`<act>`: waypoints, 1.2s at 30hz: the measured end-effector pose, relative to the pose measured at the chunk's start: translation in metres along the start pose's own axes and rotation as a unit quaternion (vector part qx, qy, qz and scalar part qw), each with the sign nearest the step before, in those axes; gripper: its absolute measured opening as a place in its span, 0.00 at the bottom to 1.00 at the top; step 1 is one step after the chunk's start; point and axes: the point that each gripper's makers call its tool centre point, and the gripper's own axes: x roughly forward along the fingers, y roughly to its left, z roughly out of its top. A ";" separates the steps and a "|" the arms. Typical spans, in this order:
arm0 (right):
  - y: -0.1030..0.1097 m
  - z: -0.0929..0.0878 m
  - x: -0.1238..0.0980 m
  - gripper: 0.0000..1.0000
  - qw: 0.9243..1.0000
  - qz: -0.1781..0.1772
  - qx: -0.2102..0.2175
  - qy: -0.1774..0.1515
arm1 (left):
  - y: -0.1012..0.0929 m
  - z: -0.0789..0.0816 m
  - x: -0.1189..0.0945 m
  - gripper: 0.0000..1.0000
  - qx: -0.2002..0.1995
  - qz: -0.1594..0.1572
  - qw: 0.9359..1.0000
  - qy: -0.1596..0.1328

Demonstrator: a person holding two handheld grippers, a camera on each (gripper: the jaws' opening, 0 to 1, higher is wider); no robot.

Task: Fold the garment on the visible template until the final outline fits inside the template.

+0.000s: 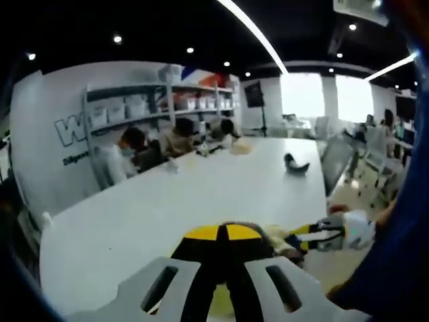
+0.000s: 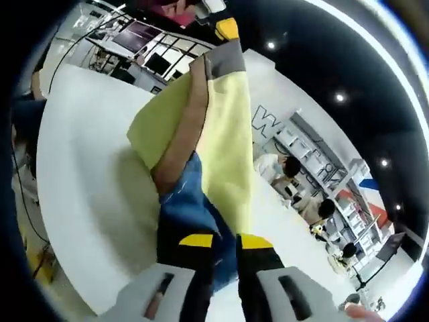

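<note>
- We count one garment [image 2: 221, 127], a soft cloth piece with pale yellow, tan and blue panels and a grey cuff tipped with yellow
- In the right gripper view it hangs stretched and lifted above the white table [image 2: 87, 174], running from the right gripper [image 2: 218, 245] away toward the far end, where something holds it up
- The right gripper's two black jaws with yellow tips are closed on the blue edge of the cloth
- In the left gripper view the left gripper [image 1: 222, 235] shows black jaws with yellow tips pressed close together; we cannot tell whether any cloth sits between them
- Just to its right we see a bunched bit of yellowish cloth and the other gripper, near the table edge
- One small dark object [image 1: 295, 164] lies alone on the smooth white tabletop, well apart from the grippers
- We count about three people [image 1: 171, 142] seated at the far side of the table
- Behind them stands one open shelf unit [image 1: 161, 100] with several tiers holding pale boxes and bins; their contents are too small to tell
- A long ceiling light strip [image 1: 251, 30] runs overhead among round spotlights
</note>
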 end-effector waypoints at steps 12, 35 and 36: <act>-0.022 0.011 -0.016 0.00 0.983 0.051 0.176 -0.009 | 0.010 -0.007 -0.009 0.02 -0.003 0.013 1.000 -0.005; -0.150 0.103 -0.017 0.00 0.960 0.053 0.254 -0.104 | 0.029 0.004 -0.048 0.02 -0.037 0.069 0.995 -0.055; -0.158 0.111 -0.017 0.00 0.959 0.052 0.256 -0.112 | 0.031 0.009 -0.051 0.02 -0.035 0.073 0.995 -0.062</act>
